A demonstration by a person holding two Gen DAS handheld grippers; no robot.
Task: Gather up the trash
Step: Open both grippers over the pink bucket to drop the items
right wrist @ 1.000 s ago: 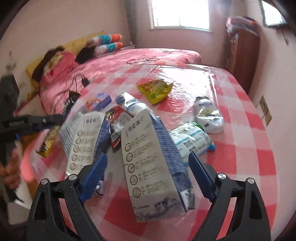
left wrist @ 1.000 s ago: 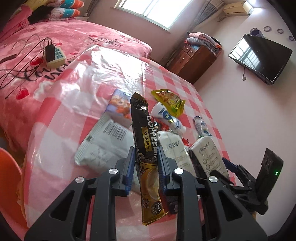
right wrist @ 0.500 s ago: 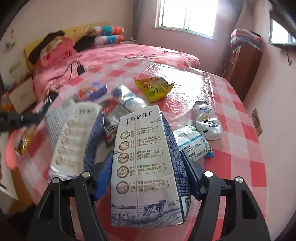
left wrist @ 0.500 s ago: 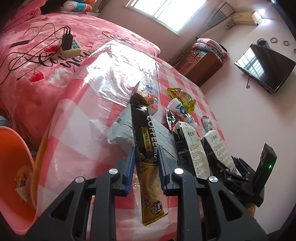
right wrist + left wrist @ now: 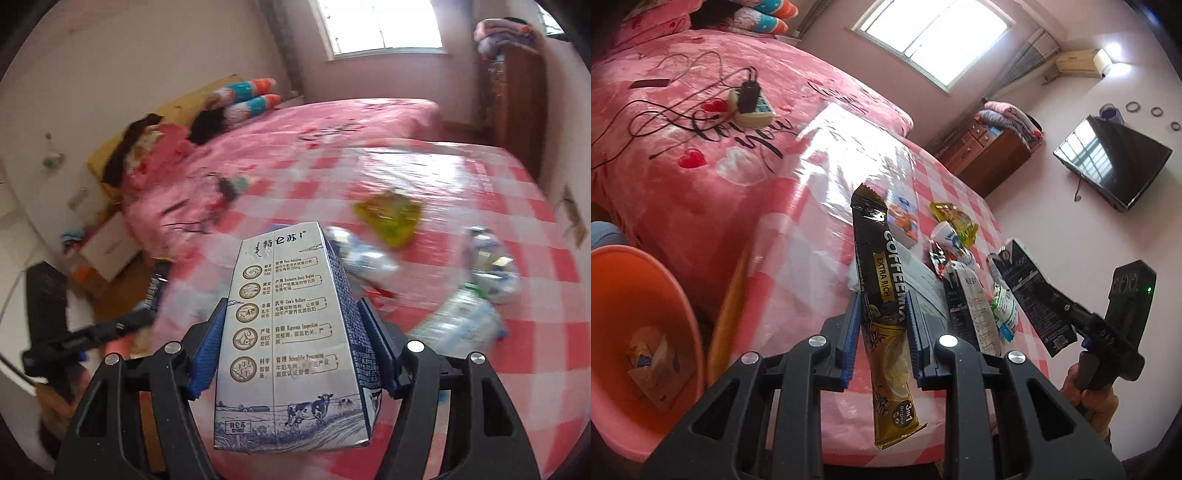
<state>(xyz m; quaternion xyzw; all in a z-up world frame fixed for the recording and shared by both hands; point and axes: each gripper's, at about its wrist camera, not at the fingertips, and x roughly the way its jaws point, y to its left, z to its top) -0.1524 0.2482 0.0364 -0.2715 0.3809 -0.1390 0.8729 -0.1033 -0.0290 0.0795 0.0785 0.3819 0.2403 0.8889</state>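
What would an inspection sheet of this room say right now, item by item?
Surface: table under a red-and-white checked cloth with a clear cover.
Job's things: coffee sachet; milk carton; orange bin beside the table holding a wrapper.
Clutter: yellow packet, squashed bottles, another carton lying on the cloth.
Tongs: left tongs shut on the coffee sachet; right tongs shut on the milk carton.
Cables: power strip with black cords on the bed.
Surroundings: pink bed, window, wooden cabinet, wall television.
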